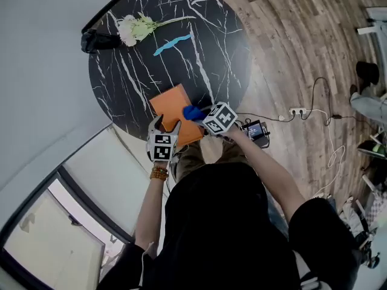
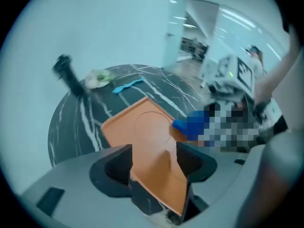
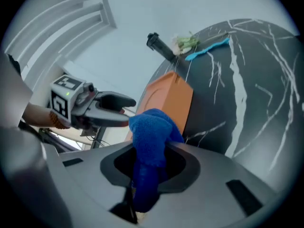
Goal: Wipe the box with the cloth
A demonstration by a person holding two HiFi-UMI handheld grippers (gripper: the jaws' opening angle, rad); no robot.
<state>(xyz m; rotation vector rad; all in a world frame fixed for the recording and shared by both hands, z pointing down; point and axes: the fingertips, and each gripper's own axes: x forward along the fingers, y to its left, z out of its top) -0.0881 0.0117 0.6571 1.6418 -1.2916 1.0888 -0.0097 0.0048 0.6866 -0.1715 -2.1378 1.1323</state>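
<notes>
Person's torso point(image 1: 230, 222) fills the bottom of the head view, with both arms reaching up-frame to the near rim of the round black marble desk point(image 1: 121, 83).

Centre frame, left to right:
- left tongs point(image 1: 166, 127): pointing steeply down, jaws wide and clamped across the near corner of the orange box point(image 1: 174, 104). In the left gripper view the orange panel fills the gap from jaw to jaw. I read this as a brace that keeps the box from sliding under wipe pressure and turns a face toward the other hand.
- box: at the desk's near edge, its near end past the rim toward the person. In the right gripper view it looks tipped up rather than lying flat, which fits being held, not resting.
- cloth point(image 1: 191, 112): a blue bunched wad at the box's right edge. Contact looks likely, but I can't confirm it.
- right tongs point(image 1: 199, 115): closed on the cloth, with the wad bulging past the tips. My guess is that's deliberate, so that fabric rather than jaw meets the box.

My call is that the wipe is at or just before contact on the right side. Nothing shows how much is already done.

Upper frame, left to right: a black object point(image 1: 97, 41), flowers point(image 1: 136, 28) and a turquoise strip point(image 1: 172, 43). All three are well apart from the box and out of the wiping path.

Right frame: wood floor point(image 1: 290, 41) with a power strip point(image 1: 296, 110) and cable, not involved.
</notes>
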